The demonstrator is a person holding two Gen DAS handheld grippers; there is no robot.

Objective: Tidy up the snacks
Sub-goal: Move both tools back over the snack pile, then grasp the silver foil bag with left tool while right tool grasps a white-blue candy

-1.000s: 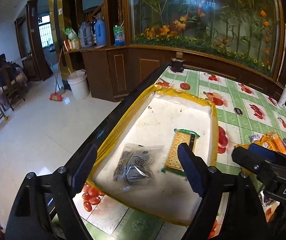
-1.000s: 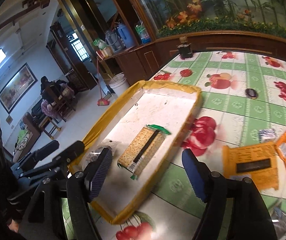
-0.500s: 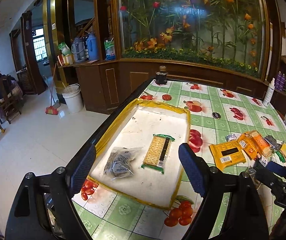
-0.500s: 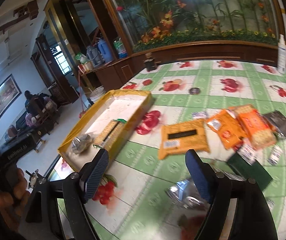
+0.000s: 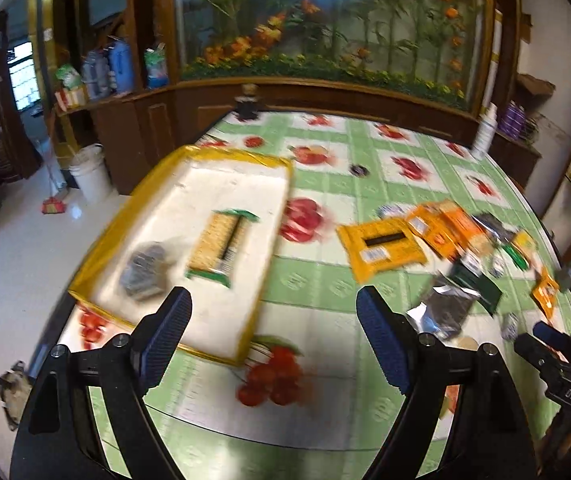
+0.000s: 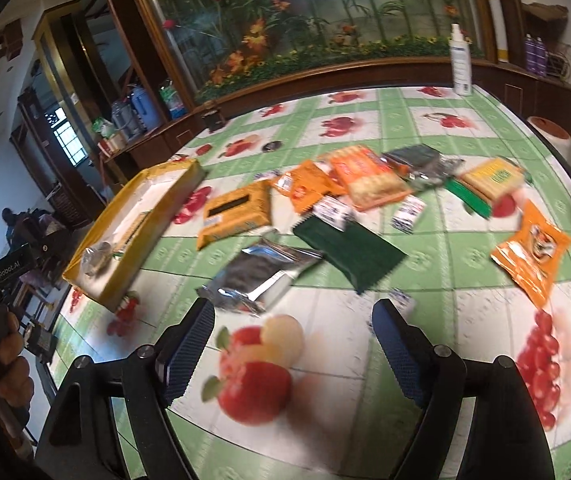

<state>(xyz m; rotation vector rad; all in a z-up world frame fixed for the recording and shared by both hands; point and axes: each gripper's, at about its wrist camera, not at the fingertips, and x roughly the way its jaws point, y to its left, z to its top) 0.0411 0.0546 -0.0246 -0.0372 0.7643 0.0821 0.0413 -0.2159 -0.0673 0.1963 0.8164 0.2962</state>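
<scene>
A yellow-rimmed white tray (image 5: pixel 273 159) (image 6: pixel 153 216) sits at the table's left. In it lie a cracker pack (image 5: pixel 221 246) and a clear grey packet (image 5: pixel 143 270). Several loose snacks lie to its right: a yellow-orange pack (image 5: pixel 381 246) (image 6: pixel 235 212), a silver pouch (image 5: pixel 443 310) (image 6: pixel 261 272), a dark green pack (image 6: pixel 347 248), an orange cracker pack (image 6: pixel 367 178) and an orange bag (image 6: pixel 531 254). My left gripper (image 5: pixel 273 338) is open and empty above the table beside the tray. My right gripper (image 6: pixel 293 354) is open and empty in front of the silver pouch.
The table has a green checked fruit-print cloth (image 6: pixel 465 120). A white spray bottle (image 6: pixel 460 62) and a small dark jar (image 5: pixel 247 104) stand at its far edge. A wooden cabinet with a flower panel (image 5: pixel 325 40) is behind. The floor drops off left of the tray.
Both grippers have pulled back from the tray and swung right. The right one, over the tray a second ago, now faces the loose snacks. Both stayed open.
</scene>
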